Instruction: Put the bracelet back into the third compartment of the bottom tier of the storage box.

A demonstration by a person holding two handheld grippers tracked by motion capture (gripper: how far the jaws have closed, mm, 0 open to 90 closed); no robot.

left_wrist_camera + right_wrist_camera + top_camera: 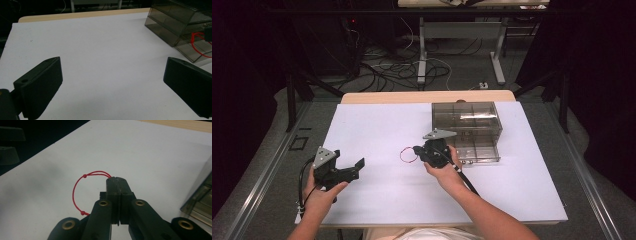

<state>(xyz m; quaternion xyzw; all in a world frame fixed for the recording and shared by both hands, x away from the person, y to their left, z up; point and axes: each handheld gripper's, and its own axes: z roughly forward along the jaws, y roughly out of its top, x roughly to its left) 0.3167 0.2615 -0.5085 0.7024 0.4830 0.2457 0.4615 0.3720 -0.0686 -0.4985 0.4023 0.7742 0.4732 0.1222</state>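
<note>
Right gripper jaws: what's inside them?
The right gripper is shut on a red string loop; most of the loop hangs out leftward, and the pinched stretch is covered by the pads.

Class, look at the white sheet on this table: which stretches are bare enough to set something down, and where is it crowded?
Free: between the left gripper and the red cord loop, and the far left of the white sheet. Crowded: the right, where the right gripper holds the cord beside the clear drawer box.
</note>
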